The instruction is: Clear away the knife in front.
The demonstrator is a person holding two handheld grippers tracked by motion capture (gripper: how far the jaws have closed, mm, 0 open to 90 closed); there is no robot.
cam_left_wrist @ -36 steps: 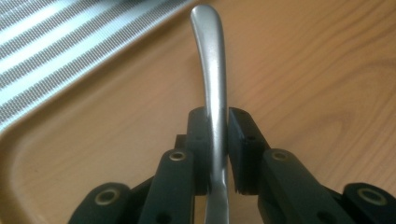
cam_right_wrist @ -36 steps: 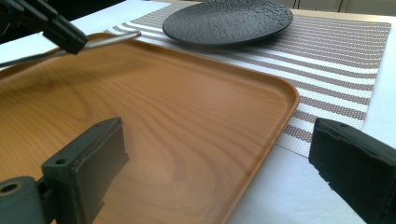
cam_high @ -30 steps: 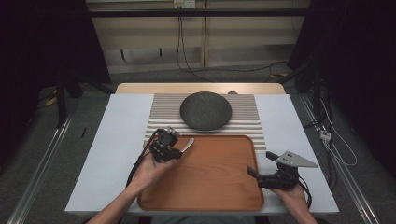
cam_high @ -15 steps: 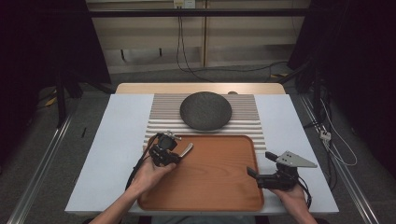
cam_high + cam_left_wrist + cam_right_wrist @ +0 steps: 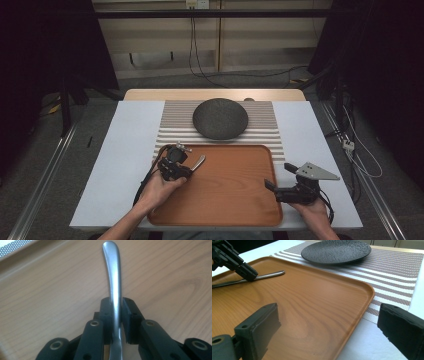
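White table (image 5: pixel 120 165), striped mat (image 5: pixel 175 125), wooden tray (image 5: pixel 230 195); dark room.

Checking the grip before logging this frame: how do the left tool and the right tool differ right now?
The left tool is shut on a metal utensil handle; the right tool stands wide open, holding nothing. The left tool is over the wooden tray near its far-left corner; the right tool sits at the tray's right edge. The right carries a grey three-cornered plate; the left shows none. Both have black jaws.

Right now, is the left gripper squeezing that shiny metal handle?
Touching. In the left gripper view, both black jaws of the left gripper press against the sides of the metal cutlery handle, with no gap showing, above the wooden tray.
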